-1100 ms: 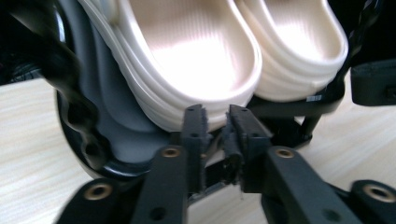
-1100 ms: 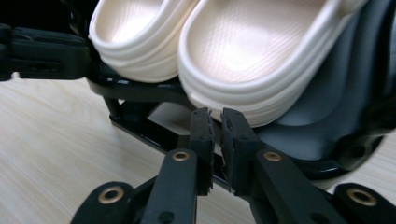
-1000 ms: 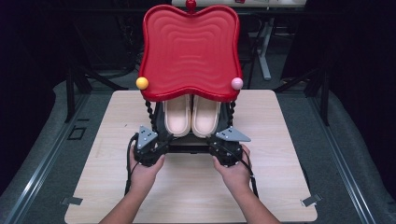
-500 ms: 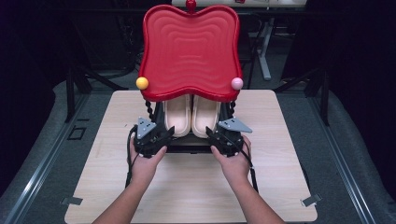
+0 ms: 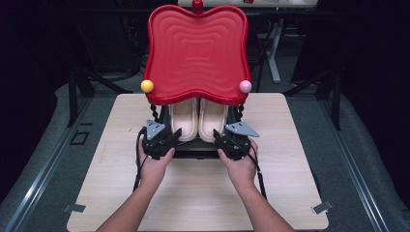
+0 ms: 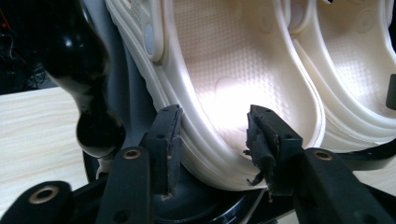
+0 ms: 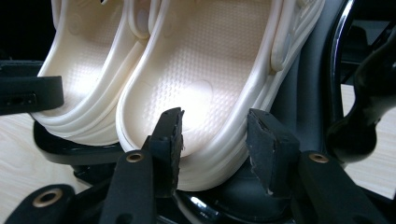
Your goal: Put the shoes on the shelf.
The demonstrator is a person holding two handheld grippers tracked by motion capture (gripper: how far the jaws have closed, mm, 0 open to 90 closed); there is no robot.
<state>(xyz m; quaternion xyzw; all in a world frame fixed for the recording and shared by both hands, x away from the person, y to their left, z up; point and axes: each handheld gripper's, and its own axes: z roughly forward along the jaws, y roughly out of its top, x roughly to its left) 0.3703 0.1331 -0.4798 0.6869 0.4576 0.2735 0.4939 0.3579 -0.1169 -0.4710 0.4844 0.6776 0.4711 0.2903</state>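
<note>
Honestly, I worry: both open grippers, left gripper [image 6: 212, 140] and right gripper [image 7: 215, 140], straddle slipper [image 6: 224, 84] heel rims; shallow bites slip.

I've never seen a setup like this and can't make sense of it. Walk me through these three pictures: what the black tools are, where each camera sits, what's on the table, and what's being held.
No robot here: a person holds a two-jaw hand tool in each hand. The high view looks down on a wooden table, with the left gripper and the right gripper reaching forward from the person's hands.

The other two pictures come from cameras riding on the grippers, looking along their black jaws.

On the table stands a black rack under a red wavy tray-like top with a yellow ball and a pink ball at its corners. In the rack sit two cream clog-style shoes.

The left gripper view shows open jaws on either side of the left shoe's heel rim; the right gripper view shows the same at the right shoe. Neither looks clamped yet.
</note>
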